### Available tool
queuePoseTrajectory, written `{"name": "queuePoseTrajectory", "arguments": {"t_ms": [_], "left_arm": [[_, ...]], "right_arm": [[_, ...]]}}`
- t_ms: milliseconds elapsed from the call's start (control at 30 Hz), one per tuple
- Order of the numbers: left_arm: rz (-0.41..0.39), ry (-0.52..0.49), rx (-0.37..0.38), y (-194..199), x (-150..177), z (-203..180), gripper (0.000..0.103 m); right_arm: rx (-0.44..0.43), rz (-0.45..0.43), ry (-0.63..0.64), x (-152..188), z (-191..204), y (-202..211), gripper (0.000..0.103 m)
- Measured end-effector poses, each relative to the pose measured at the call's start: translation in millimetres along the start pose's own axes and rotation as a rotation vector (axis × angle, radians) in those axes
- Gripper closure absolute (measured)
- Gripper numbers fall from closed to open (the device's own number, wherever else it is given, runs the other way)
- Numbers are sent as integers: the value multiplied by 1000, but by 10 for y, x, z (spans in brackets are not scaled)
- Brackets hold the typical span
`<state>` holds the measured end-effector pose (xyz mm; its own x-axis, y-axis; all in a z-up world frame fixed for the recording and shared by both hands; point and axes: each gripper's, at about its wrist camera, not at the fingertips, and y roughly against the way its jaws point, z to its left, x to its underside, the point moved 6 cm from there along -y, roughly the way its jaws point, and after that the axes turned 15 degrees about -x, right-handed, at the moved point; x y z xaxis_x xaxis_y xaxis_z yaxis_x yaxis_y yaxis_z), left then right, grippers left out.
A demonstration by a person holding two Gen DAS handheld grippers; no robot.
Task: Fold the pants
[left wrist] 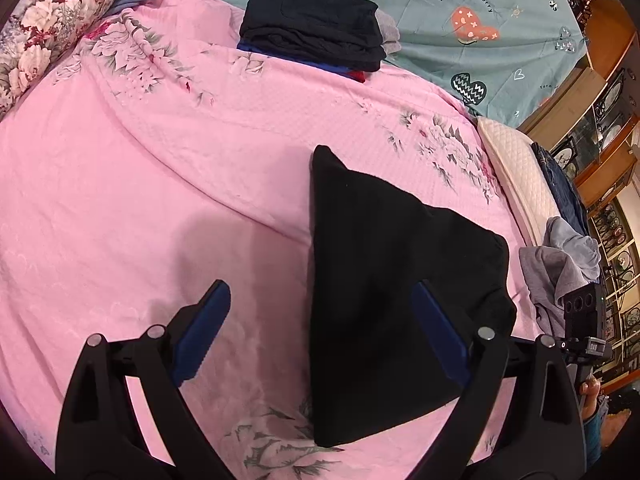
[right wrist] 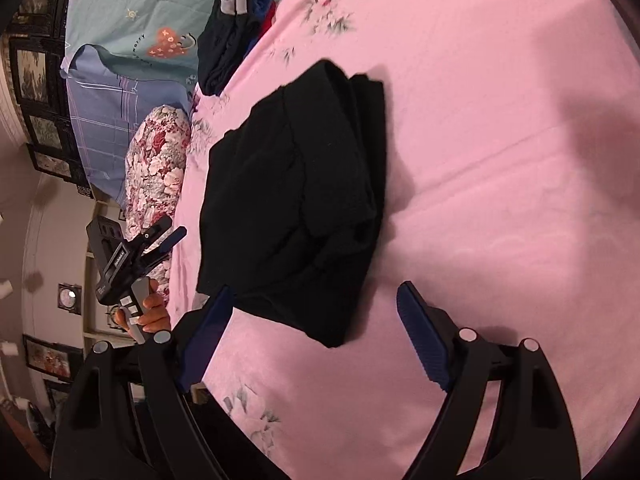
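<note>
Warm, fairly bright indoor light falls evenly on the pink bedspread [left wrist: 160,184], washing its pattern pale. Soft grey shadows lie on it just beside the black pants [left wrist: 384,288], whose folds sink into near-featureless dark. Both fisheye views bend strongly toward their rims, with black vignetting at the corners. Focus is reasonably sharp; no glare.

A bed's pink floral sheet [left wrist: 140,200] is carrying folded black pants [left wrist: 384,280] near the right, a dark folded clothes stack [left wrist: 316,24] lying far behind.
</note>
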<state>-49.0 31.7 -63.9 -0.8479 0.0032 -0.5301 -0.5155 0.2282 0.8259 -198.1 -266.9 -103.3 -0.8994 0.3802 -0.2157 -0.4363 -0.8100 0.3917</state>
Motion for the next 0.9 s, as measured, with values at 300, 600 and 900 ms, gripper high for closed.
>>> {"name": "queuePoseTrajectory", "arguments": {"t_ms": [300, 600, 900], "left_arm": [[24, -1, 27, -107, -16, -67, 9], [40, -49, 51, -200, -37, -142, 9], [73, -44, 87, -306, -19, -146, 9]], "right_arm": [[-70, 40, -119, -245, -5, -246, 15], [63, 49, -90, -79, 36, -109, 15], [-56, -14, -104, -239, 90, -419, 9]]}}
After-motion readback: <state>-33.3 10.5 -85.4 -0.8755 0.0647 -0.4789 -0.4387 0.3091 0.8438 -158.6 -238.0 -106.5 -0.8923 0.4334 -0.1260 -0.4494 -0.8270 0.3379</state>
